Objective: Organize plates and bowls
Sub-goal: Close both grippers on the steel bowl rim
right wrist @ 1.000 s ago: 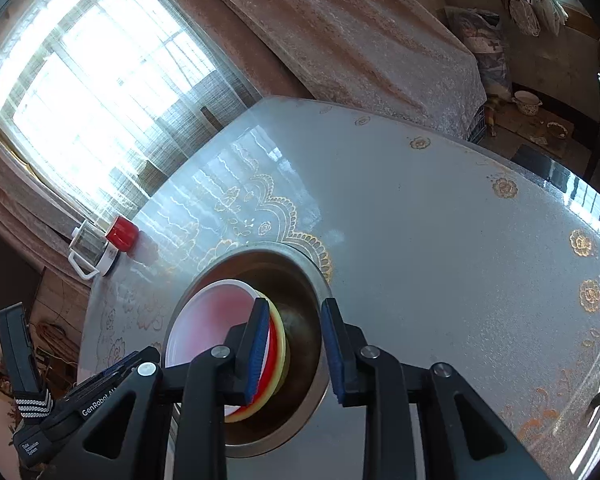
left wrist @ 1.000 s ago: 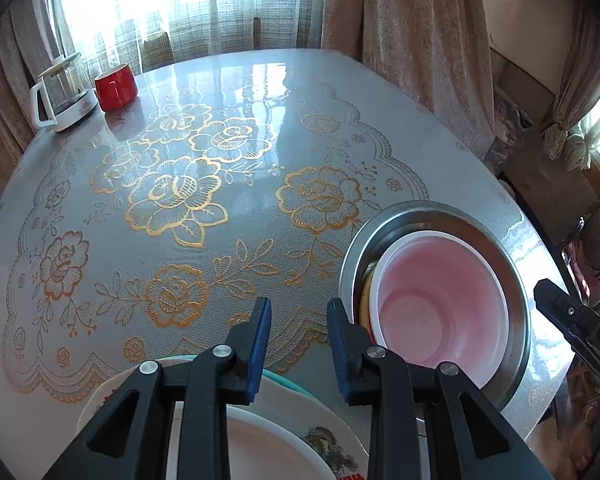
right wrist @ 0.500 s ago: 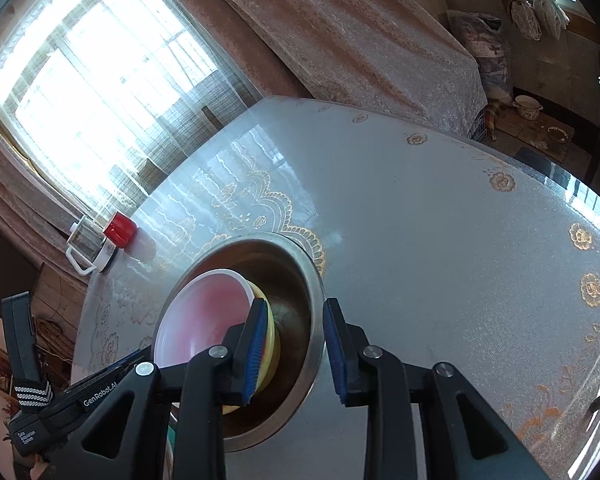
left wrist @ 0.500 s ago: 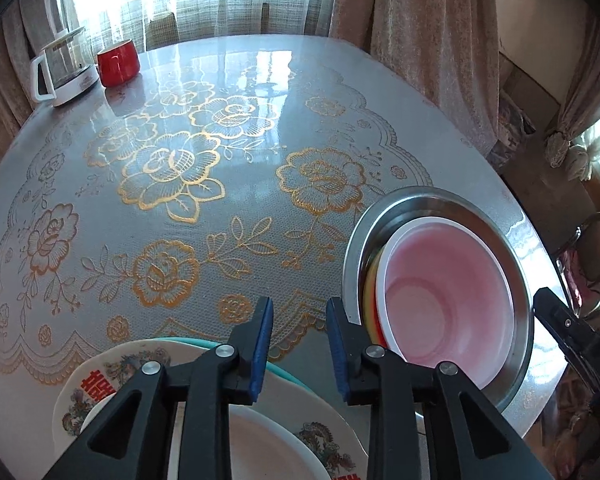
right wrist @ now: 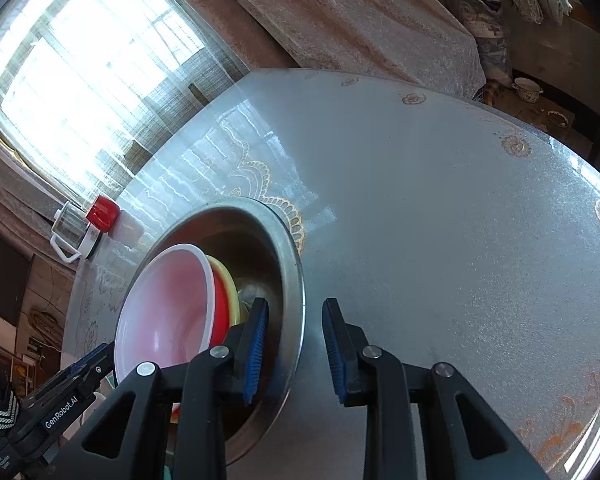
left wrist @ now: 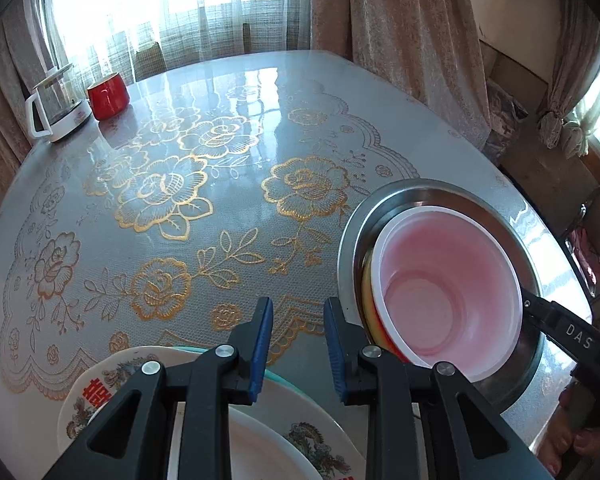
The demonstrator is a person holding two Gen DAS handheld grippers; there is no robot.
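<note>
Steel basin (right wrist: 296, 280) rim sits between the open right gripper (right wrist: 294, 354) fingers; clamping could jolt the tilted pink bowl (right wrist: 168, 312); left gripper (left wrist: 298, 344) hangs open, empty.

Left gripper (left wrist: 297, 340) low in frame, jaws apart w/ nothing between, blue pads (left wrist: 261, 344) facing in, right gripper (right wrist: 294, 344) likewise parted, holding nothing, tilted, its body visible at left view's right edge

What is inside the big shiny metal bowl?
The metal bowl holds a pink bowl nested in a red bowl and a yellow bowl. They cover most of the metal bowl's bottom.
</note>
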